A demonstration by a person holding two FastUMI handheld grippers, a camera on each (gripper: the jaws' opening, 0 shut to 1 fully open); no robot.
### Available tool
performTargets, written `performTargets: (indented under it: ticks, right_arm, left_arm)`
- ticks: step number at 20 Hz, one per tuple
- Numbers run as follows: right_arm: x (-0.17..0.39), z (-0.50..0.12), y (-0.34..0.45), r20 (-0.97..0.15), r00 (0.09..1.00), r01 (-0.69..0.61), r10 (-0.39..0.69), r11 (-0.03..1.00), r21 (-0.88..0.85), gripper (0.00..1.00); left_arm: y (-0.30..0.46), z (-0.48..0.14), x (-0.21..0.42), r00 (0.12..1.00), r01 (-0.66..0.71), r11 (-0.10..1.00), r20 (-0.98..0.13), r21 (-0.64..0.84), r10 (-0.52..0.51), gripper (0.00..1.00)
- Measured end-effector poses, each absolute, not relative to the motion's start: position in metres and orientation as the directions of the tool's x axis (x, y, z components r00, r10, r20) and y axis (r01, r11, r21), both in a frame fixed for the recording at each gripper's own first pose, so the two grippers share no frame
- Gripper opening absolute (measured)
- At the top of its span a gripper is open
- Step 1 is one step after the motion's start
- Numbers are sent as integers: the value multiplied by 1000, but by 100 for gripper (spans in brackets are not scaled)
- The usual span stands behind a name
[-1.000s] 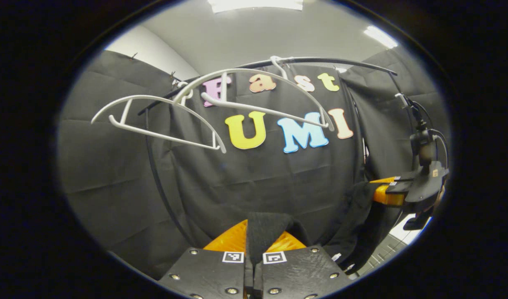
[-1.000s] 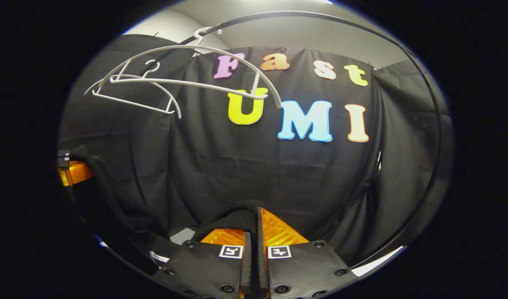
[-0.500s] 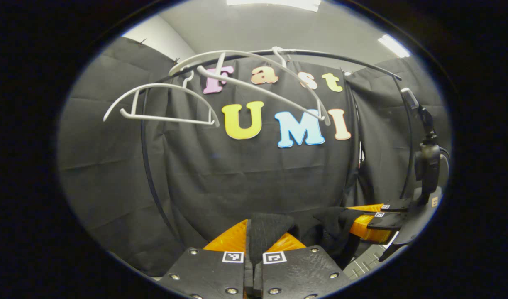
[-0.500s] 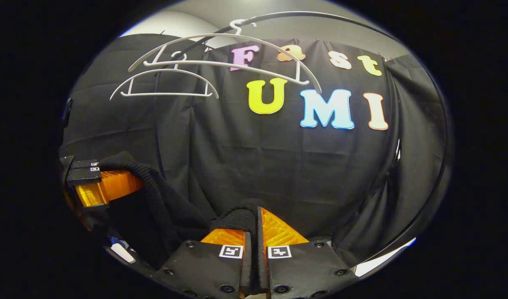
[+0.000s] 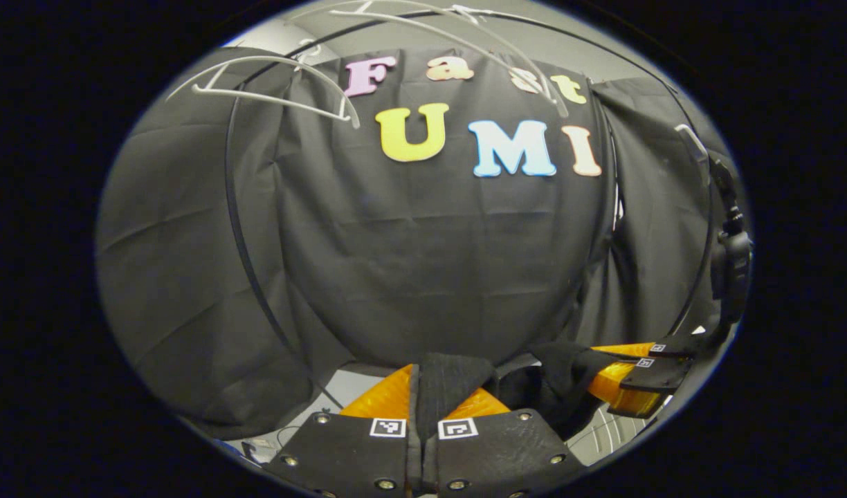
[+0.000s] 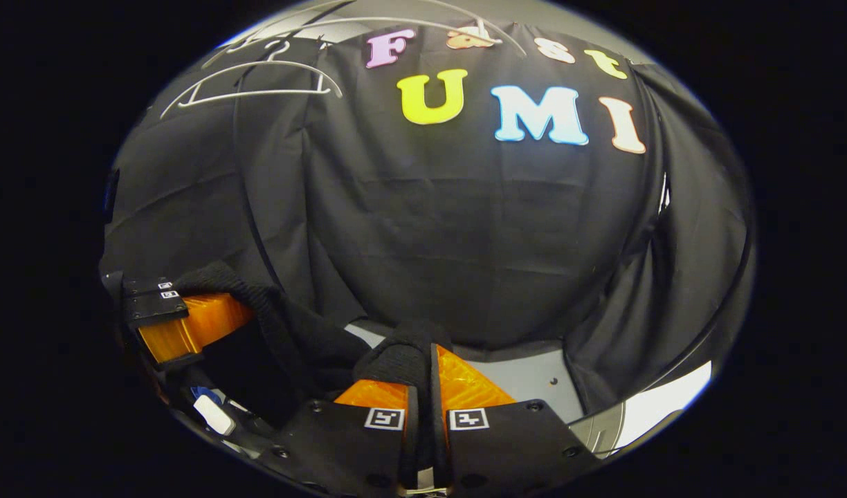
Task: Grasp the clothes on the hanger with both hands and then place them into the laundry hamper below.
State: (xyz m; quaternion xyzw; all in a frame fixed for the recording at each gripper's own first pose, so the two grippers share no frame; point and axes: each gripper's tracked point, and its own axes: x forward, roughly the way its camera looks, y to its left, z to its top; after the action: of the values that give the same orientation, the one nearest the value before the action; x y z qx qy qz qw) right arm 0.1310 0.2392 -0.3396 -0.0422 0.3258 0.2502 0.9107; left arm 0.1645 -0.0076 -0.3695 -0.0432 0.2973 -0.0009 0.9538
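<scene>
A: Item one, left gripper (image 5: 423,391)?

B: In the left gripper view I log its fingers pressed together on a fold of the black knit garment (image 5: 445,384). The cloth stands up between them and runs off to the right.

A: Item two, right gripper (image 6: 423,377)?

B: Same entry. In the right gripper view both fingers are clamped on a bunched fold of the garment (image 6: 403,356). From there the fabric sags away to the left, toward the other tool.

A: Cross-sightings?

B: From the left gripper view I see the right gripper at the lower right, with dark cloth draped at its fingers. From the right gripper view the left gripper sits at the lower left with the knit hanging over it.

A: Garment location?

B: Slung between the two tools, low in both views, well below the white hangers (image 5: 271,86) on the black rail (image 5: 240,228). Both hangers are bare.

A: Other stock?

B: A pale floor (image 6: 527,377) shows beneath the black cloth wall (image 6: 479,235). I cannot make out a hamper.
</scene>
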Motion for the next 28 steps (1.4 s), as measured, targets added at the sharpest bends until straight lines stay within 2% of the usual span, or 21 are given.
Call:
performTargets:
  ticks: [7,12,13,15,16,18,19,20,22,27,28]
  right_arm:
    - [92,-394,217,-757,551,-464,351,883,71,10]
    - [74,-420,207,-834,465,-465,298,884,57,13]
    - [72,-422,204,-844,450,-464,291,884,57,15]
    - [56,-433,199,-862,425,-468,277,882,53,17]
    - [50,-434,201,-863,414,-475,290,878,67,27]
    - [51,-428,202,-857,422,-486,296,872,62,36]
    - [50,-425,203,-854,421,-492,307,868,69,45]
    - [49,-423,204,-850,425,-493,311,867,70,63]
    - [48,-412,197,-843,445,-483,303,873,59,98]
    - [48,-366,186,-784,542,-437,301,899,43,94]
    - [49,-355,183,-769,566,-426,298,904,37,97]
  left_arm:
    - [-12,-425,177,699,-12,998,-714,-66,-39,2]
    - [-22,-474,176,592,-8,997,-803,-78,-58,5]
    - [-25,-481,174,575,-4,997,-816,-82,-65,2]
    - [-28,-492,165,544,5,996,-835,-89,-77,7]
    - [-31,-491,163,539,11,996,-839,-91,-83,25]
    - [-35,-489,148,531,26,995,-842,-92,-91,60]
    - [-31,-488,138,532,27,996,-843,-82,-84,78]
    - [-29,-484,132,534,28,996,-842,-80,-83,96]
    - [-22,-474,121,546,32,996,-834,-81,-85,96]
    - [3,-423,119,623,56,996,-777,-66,-86,96]
    - [7,-406,123,644,58,996,-760,-73,-93,96]
